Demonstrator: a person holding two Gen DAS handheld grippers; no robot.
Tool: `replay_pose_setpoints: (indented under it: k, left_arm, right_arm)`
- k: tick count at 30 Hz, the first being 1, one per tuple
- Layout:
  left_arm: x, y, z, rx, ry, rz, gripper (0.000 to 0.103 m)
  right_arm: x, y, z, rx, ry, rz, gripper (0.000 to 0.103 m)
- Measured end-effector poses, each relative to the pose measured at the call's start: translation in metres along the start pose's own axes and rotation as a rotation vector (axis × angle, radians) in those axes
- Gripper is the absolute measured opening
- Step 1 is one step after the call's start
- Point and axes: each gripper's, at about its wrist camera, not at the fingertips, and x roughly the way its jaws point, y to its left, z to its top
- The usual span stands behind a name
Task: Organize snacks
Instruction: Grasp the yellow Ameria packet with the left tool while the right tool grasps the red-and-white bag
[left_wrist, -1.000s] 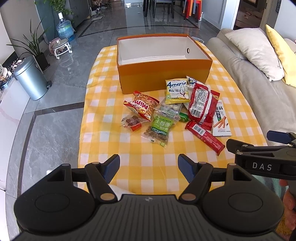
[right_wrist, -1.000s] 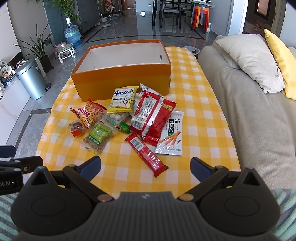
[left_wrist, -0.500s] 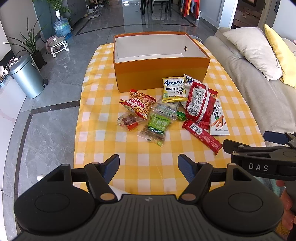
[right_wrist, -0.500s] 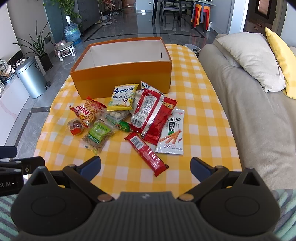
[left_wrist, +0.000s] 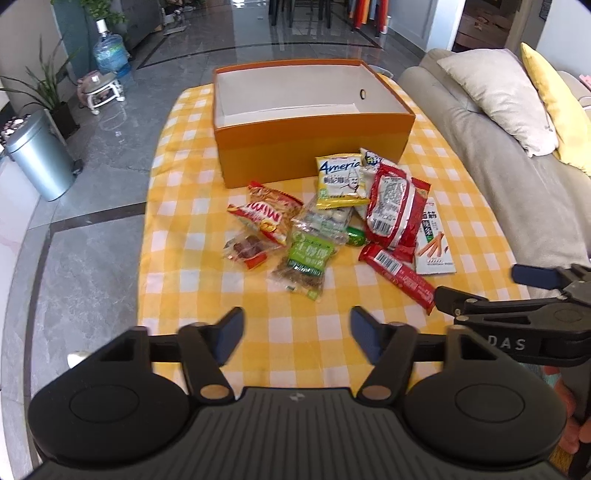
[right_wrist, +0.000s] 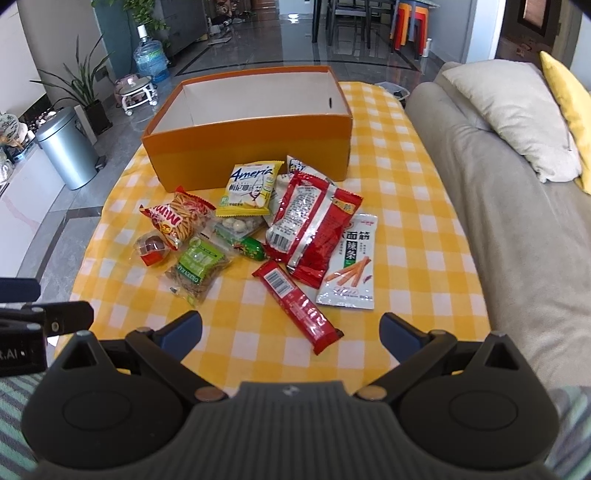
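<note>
An orange box (left_wrist: 314, 147) with a white inside stands open on a table under a yellow-and-white checked cloth (left_wrist: 184, 206), and the snacks lie in a loose heap on the cloth just in front of its near wall. Closest to the box is a yellow packet (right_wrist: 249, 190) printed "Ameria", touching or almost touching that wall. In front of it and to the left of the heap sit an orange-red chip bag (right_wrist: 177, 218), a small clear packet with dark pieces (right_wrist: 151, 249) and a green-labelled packet (right_wrist: 197, 267). On the right side of the heap, further from the box, a large red-and-silver bag (right_wrist: 308, 229) overlaps a white sachet (right_wrist: 351, 266), and a long red bar (right_wrist: 297, 306) lies farthest from the box, at an angle. The left gripper (left_wrist: 295, 336) hovers over bare cloth in front of the heap; its jaws have just been closing, yet they are apart with nothing between them. The right gripper (right_wrist: 291, 332) hangs over the near end of the red bar, jaws spread wide and gripping nothing. A grey sofa (right_wrist: 498, 221) runs along the right of the table.
</note>
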Motion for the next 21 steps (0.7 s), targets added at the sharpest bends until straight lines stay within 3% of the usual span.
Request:
replay_pose_setpoints:
  k: [3,6,9,13,18,21]
  left_arm:
    - [0.014,0.001,0.014,0.026,0.014,-0.053,0.061]
    - [0.031,-0.002,0.029,0.065,0.008,-0.05,0.063]
    - [0.049,-0.005,0.042,0.093,0.001,-0.046,0.072]
    - [0.074,-0.002,0.059,0.084,-0.01,-0.09,0.078]
    - [0.099,0.004,0.087,0.023,-0.007,-0.135,0.079]
    - [0.113,0.003,0.105,-0.031,0.006,-0.176,0.084]
  right_arm:
    - [0.014,-0.003,0.006,-0.01,0.013,0.019,0.083]
    - [0.03,-0.006,0.014,-0.028,0.028,0.019,0.078]
    - [0.046,-0.012,0.025,-0.025,0.046,0.02,0.078]
    - [0.071,-0.021,0.042,0.008,0.063,0.004,0.089]
    - [0.101,-0.033,0.064,0.061,0.06,0.007,0.089]
    - [0.12,-0.036,0.077,0.067,0.069,-0.004,0.089]
